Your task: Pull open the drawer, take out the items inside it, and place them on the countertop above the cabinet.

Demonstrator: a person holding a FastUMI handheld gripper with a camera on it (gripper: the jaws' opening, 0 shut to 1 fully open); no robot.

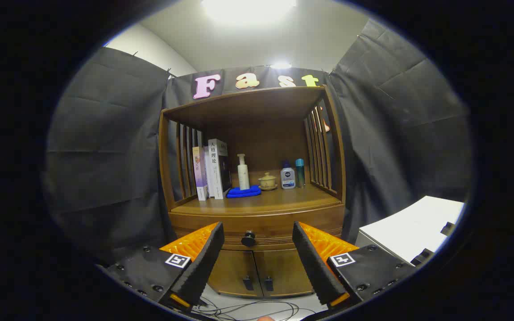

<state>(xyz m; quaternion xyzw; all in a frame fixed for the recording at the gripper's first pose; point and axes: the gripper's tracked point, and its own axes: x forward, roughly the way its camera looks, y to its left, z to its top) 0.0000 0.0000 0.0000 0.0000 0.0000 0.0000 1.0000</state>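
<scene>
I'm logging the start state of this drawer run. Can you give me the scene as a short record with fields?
drawer: wooden drawer with a round dark knob, shut
gripper: orange and black two-finger gripper, jaws open, empty, knob seen between them, beyond the tips
countertop: brown wooden countertop above the drawer
on countertop: upright books, white pump bottle, folded blue cloth, small tan lidded cup, two small bottles
below drawer: two cabinet doors, shut
</scene>
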